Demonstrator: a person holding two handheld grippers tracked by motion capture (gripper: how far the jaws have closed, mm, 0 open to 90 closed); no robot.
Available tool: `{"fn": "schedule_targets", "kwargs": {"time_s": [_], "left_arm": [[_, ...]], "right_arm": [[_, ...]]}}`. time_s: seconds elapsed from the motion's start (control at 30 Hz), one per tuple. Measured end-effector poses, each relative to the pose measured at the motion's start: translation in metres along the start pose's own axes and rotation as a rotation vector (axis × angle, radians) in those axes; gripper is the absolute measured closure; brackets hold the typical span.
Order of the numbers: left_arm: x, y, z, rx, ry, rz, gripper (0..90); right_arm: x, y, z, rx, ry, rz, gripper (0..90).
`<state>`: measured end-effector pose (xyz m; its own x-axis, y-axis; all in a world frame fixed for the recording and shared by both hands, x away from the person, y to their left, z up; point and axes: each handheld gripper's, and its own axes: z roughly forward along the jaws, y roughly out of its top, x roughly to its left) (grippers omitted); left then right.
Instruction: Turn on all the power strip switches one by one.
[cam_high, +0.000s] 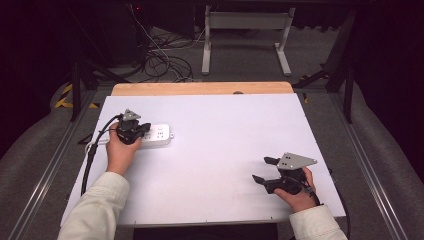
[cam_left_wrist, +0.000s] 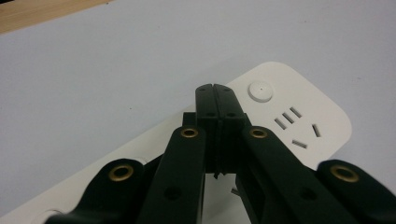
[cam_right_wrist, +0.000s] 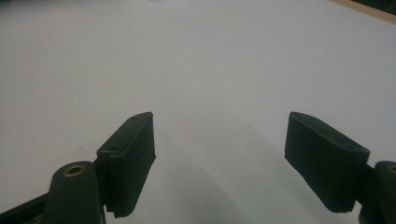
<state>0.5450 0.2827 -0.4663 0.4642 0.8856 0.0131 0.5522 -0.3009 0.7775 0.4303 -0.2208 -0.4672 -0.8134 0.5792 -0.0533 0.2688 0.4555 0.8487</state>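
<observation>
Counter (cam_high: 220, 145): white surface with a strip of bare wood along its far edge; a person's two forearms in pale sleeves come in from the near side.
Power strip (cam_high: 159, 135): white, lying flat on the left far part of the counter, long axis running left to right. In the left gripper view its rounded end carries a round button (cam_left_wrist: 260, 90) and a group of socket slots (cam_left_wrist: 295, 125).
Power strip cord (cam_high: 93, 145): a pale lead leaves the strip's left end towards the counter's left edge.
Left gripper (cam_left_wrist: 216, 88): held in the left hand (cam_high: 120, 150) directly over the left portion of the power strip. Jaws pressed together, no gap visible between the pads, nothing seen between them. Tips sit just short of the round button; whether they touch the strip's top face cannot be told.
Left gripper cable (cam_high: 90, 162): black, trailing down off the counter's left side.
Right gripper (cam_right_wrist: 233, 158): held in the right hand (cam_high: 297, 195) near the counter's right near corner, well apart from the power strip. Jaws spread wide, nothing between them, bare white counter ahead of them.
Floor beyond counter: a white metal frame (cam_high: 245, 30) and loose cables (cam_high: 165, 60) lie behind the far edge.
</observation>
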Motion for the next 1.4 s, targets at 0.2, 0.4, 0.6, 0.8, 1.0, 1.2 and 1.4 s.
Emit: {"fn": "schedule_targets", "kwargs": {"time_s": [0.2, 0.4, 0.6, 0.8, 1.0, 1.2, 1.4], "left_arm": [[0.0005, -0.0013, 0.0004, -0.006, 0.001, -0.010, 89.8], [-0.0004, -0.0016, 0.0008, -0.002, 0.009, -0.013, 89.9], [0.0005, -0.0031, 0.0009, -0.004, -0.017, -0.031, 89.9], [-0.0006, -0.0045, 0.0012, -0.011, -0.010, -0.033, 90.0], [0.0014, -0.0062, 0.0013, -0.021, -0.021, -0.058, 90.0], [-0.0005, -0.0054, 0.0023, -0.019, -0.004, -0.060, 90.0], [0.0010, -0.0033, 0.0031, -0.006, -0.014, -0.091, 90.0]], "right_arm": [[0.0001, 0.0000, 0.0000, 0.000, 0.000, 0.000, 25.0], [0.0003, 0.0000, 0.0000, 0.001, 0.000, -0.001, 25.0], [0.0008, 0.0000, 0.0000, -0.001, 0.000, -0.001, 25.0], [0.0014, 0.0000, -0.0001, -0.001, 0.002, -0.003, 25.0], [0.0014, 0.0000, -0.0002, -0.001, 0.003, -0.004, 25.0], [0.0016, 0.0000, -0.0001, 0.001, 0.004, -0.007, 25.0], [0.0018, 0.0000, 0.0001, 0.000, 0.006, -0.008, 25.0]]}}
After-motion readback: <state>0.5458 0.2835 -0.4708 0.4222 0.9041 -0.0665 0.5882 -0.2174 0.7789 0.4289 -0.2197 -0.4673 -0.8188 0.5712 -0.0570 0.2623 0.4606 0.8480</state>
